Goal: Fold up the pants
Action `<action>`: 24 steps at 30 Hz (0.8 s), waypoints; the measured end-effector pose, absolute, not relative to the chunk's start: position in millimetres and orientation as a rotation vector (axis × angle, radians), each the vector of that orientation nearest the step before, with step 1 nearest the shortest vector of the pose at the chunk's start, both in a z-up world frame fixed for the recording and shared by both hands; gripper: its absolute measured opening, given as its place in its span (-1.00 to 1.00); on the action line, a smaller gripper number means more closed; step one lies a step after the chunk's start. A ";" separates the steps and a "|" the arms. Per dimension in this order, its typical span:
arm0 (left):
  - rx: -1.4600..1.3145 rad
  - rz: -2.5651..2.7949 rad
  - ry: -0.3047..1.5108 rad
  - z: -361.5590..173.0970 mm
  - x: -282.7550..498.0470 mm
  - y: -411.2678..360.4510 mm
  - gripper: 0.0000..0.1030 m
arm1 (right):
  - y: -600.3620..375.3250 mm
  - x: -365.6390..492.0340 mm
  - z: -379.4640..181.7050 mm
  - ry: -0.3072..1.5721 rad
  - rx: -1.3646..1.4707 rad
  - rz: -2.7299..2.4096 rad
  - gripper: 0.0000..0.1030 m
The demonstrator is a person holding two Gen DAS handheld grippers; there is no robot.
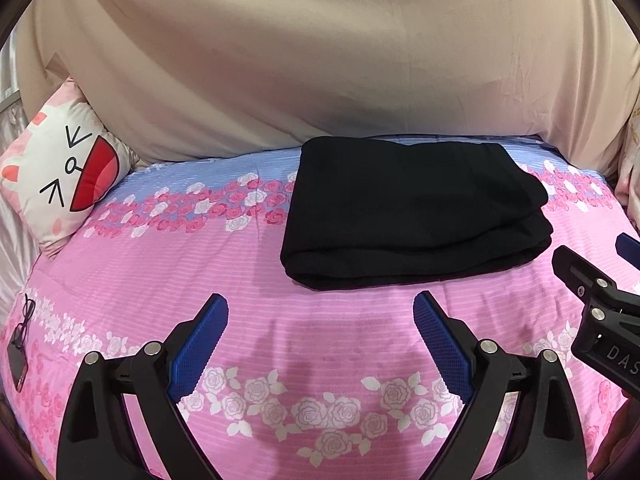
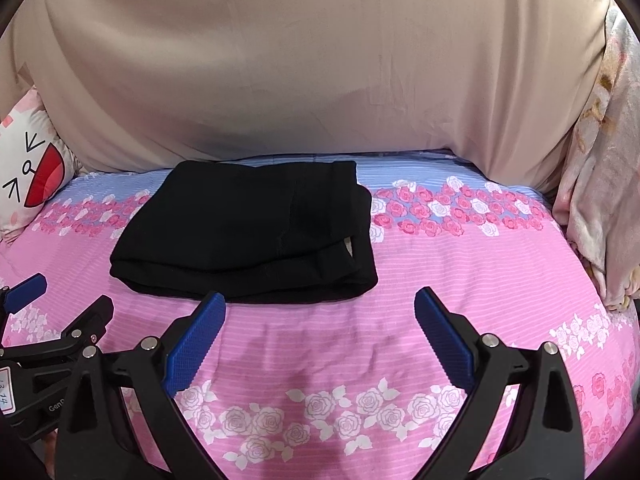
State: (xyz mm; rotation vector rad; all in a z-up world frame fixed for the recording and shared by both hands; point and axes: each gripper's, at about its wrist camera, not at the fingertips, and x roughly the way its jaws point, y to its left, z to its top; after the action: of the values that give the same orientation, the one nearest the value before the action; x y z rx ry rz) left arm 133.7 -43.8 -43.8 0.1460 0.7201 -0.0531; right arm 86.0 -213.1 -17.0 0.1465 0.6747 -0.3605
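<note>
Black pants (image 1: 412,212) lie folded into a thick rectangular stack on the pink floral bedspread (image 1: 320,344), near the far side of the bed. In the right wrist view the same pants (image 2: 248,232) sit left of centre. My left gripper (image 1: 320,308) is open, a short way in front of the stack, touching nothing. My right gripper (image 2: 320,304) is open too, just in front of the stack's near right edge, with nothing between its blue pads. Each gripper shows at the edge of the other's view: the right one (image 1: 600,276), the left one (image 2: 60,308).
A beige sheet (image 1: 320,60) hangs behind the bed. A cartoon cat pillow (image 1: 60,172) leans at the far left. Glasses and a small dark device (image 1: 18,352) lie at the bed's left edge. A pale floral blanket (image 2: 600,200) is bunched at the right.
</note>
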 end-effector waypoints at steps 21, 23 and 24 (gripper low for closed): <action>0.150 -0.054 0.744 -54.7 142.1 -46.4 0.78 | -217.7 92.6 -28.0 0.696 0.160 -0.362 0.82; 0.151 -0.054 0.744 -54.5 142.1 -46.3 0.78 | -217.7 92.8 -28.1 0.697 0.161 -0.359 0.82; 0.151 -0.057 0.745 -54.4 142.0 -46.2 0.78 | -217.7 92.7 -28.1 0.698 0.159 -0.361 0.82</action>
State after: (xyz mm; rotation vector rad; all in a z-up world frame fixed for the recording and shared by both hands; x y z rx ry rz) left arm 142.0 -46.2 -54.4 0.1507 0.7454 -0.0572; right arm 92.7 -217.7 -28.1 0.1594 0.6976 -0.3612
